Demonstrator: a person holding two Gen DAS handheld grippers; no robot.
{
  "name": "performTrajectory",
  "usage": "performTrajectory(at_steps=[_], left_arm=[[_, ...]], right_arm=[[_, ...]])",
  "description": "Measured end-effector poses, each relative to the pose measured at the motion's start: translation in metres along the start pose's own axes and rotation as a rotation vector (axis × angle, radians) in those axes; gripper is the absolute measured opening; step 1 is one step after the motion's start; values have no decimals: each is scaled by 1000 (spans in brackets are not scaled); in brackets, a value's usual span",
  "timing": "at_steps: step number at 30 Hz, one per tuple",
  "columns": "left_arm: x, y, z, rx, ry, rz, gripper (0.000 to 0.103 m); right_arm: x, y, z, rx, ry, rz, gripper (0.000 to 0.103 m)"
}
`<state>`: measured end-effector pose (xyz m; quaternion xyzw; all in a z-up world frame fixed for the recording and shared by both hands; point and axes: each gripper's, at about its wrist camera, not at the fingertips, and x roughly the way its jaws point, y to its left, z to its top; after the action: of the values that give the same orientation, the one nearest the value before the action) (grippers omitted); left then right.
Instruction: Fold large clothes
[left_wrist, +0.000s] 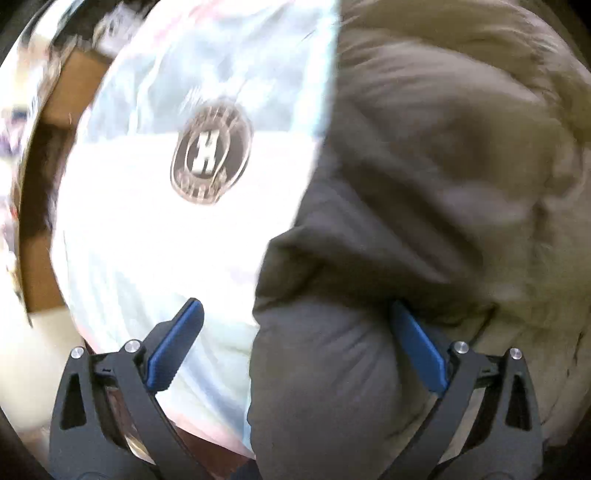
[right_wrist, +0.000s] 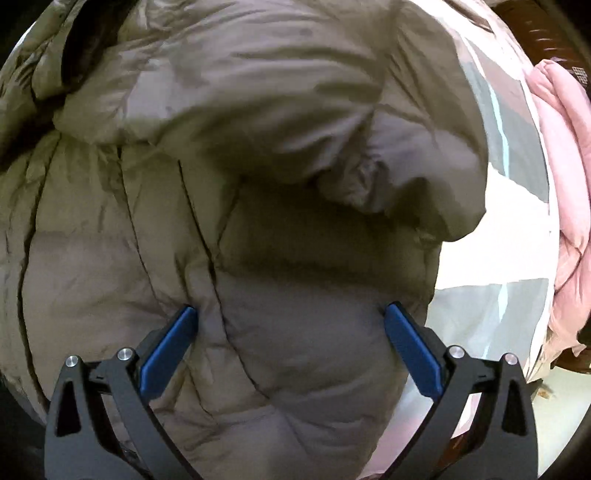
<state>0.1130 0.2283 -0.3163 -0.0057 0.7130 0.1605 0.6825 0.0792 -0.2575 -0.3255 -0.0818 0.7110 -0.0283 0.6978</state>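
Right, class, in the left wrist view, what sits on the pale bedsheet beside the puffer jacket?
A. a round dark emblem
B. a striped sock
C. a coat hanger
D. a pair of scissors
A: a round dark emblem shows on the pale bedsheet, left of the olive puffer jacket.

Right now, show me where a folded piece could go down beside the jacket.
Free: the pale bedcover left of the olive puffer jacket, around its round emblem; also the strip between the jacket's right edge and the pink quilt. Crowded: under both open jaws, all jacket.
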Motion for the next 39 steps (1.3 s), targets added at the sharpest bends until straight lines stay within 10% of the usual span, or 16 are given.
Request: performTrajectory(at_steps=[4,12,25,30,32,39], left_arm=[[-44,8,-2,-29,-133,16,101],[-139,-77,-25,29,-346,-334,101],[-104,-140,-20,68,-157,-391,101],[-101,-142,-19,81,-161,-421,101],[-103,-141,-20,91,-171,-402,101],[-92,-116,-20,2,-107,-489,101]], right_arm=[[-36,-2,6,34,-127,79,102],[-149,12,71,89,-469,382,102],[-121,29,430,349,-493,120,100],[-81,33,435,363,-460,241,69],[-76,39,419,368,-450,206,7],[-181,30,271,77,-850,562,5]])
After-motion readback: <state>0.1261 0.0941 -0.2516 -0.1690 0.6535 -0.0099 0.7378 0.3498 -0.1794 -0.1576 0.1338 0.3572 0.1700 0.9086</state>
